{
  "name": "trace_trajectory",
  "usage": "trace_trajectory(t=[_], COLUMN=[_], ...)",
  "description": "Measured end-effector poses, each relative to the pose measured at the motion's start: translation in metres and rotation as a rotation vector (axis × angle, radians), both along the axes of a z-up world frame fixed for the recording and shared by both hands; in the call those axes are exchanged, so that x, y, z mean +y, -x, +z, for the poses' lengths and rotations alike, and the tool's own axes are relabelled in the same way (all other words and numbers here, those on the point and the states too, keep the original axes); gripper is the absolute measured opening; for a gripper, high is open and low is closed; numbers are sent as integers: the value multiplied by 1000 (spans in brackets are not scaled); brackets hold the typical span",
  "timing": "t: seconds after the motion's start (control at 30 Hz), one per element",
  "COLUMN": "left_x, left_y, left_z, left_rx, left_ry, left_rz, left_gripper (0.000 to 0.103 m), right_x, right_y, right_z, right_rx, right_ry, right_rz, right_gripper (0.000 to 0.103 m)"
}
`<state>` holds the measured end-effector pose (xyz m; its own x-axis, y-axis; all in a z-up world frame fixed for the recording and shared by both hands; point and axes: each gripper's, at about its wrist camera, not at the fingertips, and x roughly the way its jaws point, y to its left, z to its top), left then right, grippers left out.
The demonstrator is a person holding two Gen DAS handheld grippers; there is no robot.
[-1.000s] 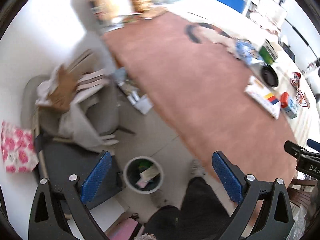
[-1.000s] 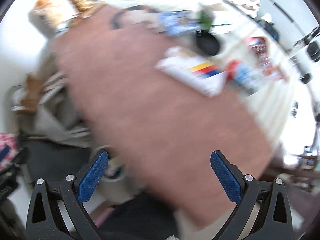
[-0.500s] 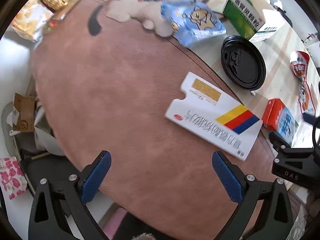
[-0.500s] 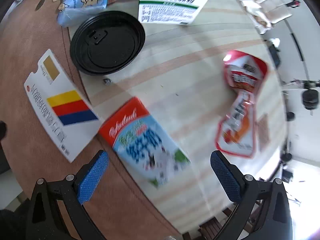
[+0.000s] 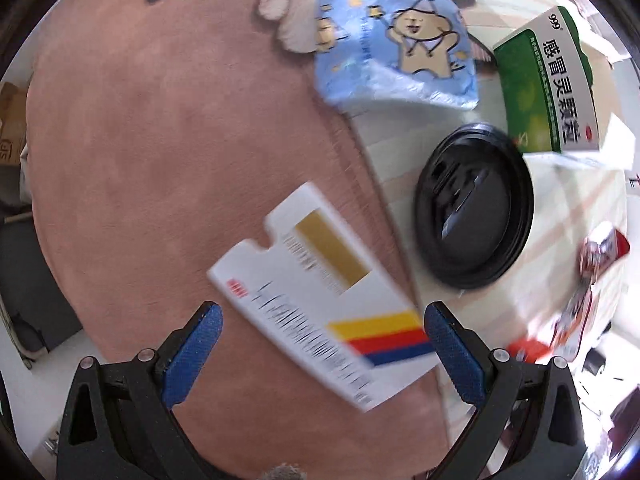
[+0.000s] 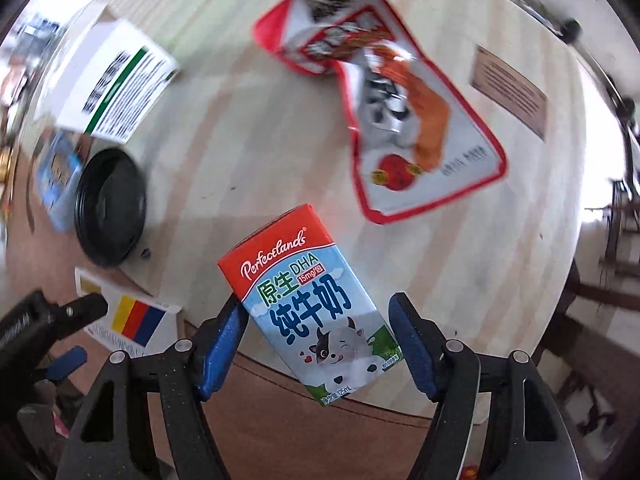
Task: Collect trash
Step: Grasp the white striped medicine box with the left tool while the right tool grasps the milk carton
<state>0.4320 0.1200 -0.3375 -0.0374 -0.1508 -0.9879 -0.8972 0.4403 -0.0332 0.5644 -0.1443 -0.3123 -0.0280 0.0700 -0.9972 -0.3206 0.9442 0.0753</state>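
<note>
Milk carton (image 6: 312,304) lies between the closing right gripper (image 6: 320,344) jaws; the left pad touches it, the right stands clear. Only the left wrist view shows the left gripper (image 5: 320,344) spread over a flat white box (image 5: 320,316). Red-topped, pale blue, cartoon cow.

Striped table (image 6: 256,152) with pink mat (image 5: 168,152), milk carton (image 6: 312,312), black lid (image 5: 476,216), red pouch (image 6: 400,92), green box (image 5: 548,84).

The left gripper (image 5: 318,330) points down at the bottom of its frame, jaws wide apart. The right gripper (image 6: 318,330), also bottom centre and pointing down, has its jaws closing, not yet pressing together.
</note>
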Motion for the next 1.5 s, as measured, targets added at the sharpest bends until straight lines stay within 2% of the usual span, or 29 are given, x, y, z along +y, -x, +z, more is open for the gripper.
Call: trace_trajectory(t=[0.1, 0.17, 0.27, 0.33, 0.4, 0.5, 0.63, 0.73, 0.83, 0.87, 0.93, 1.0, 1.1, 1.13, 1.2, 1.23, 1.33, 1.47, 1.5], left_x=[-8, -15, -23, -19, -9, 5, 4, 4, 9, 12, 12, 15, 15, 12, 8, 10, 21, 22, 18], left_y=[-10, -6, 14, 32, 52, 79, 97, 108, 106, 100, 91, 73, 35, 20, 3, 0, 1, 6, 4], left_z=[-6, -4, -3, -2, -4, -13, -20, -31, -39, -37, -32, -28, -18, -15, -11, -10, -19, -21, -21], left_rx=[75, 89, 137, 155, 146, 110, 30, -32, -46, -45, -32, -34, -58, -64, -26, -25, -43, -14, -10], left_ry=[-60, -93, -110, -113, -44, 110, 268, 359, 351, 328, 266, 214, 97, 56, -26, -29, 44, -1, -15], left_rz=[-61, -124, -225, -228, -152, 54, 243, 404, 491, 498, 443, 341, 45, -83, -248, -250, -129, -116, -146], left_gripper=[103, 103, 103, 103, 103, 103, 102, 102, 102, 97, 86, 83, 80, 80, 83, 81, 83, 82, 82], right_x=[-12, -15, -16, -20, -24, -27, -33, -31, -32, -31, -30, -28, -24, -21, -21, -22, -26, -24, -23], right_y=[-1, -4, -4, -3, -2, -5, 3, 5, 8, 9, 10, 3, 3, 3, 3, 1, -3, -2, -2], right_z=[-3, -5, -9, -11, -13, -16, -23, -25, -22, -22, -21, -22, -15, -11, -4, -3, -6, -12, -13], right_rx=[-8, 2, 29, 49, 59, 45, 62, 59, 56, 55, 47, 37, 22, 21, 23, 27, 23, -1, -17], right_ry=[9, 13, 20, 21, 16, 38, 43, 42, 41, 39, 43, 49, 53, 54, 44, 38, 30, 38, 44], right_rz=[-39, -37, -22, -15, -10, 6, -3, -6, -17, -23, -27, -23, -11, -5, -5, -10, -18, -16, -6], right_gripper=[73, 73, 74, 74, 74, 74, 74, 74, 74, 74, 74, 74, 74, 74, 74, 74, 74, 74, 67])
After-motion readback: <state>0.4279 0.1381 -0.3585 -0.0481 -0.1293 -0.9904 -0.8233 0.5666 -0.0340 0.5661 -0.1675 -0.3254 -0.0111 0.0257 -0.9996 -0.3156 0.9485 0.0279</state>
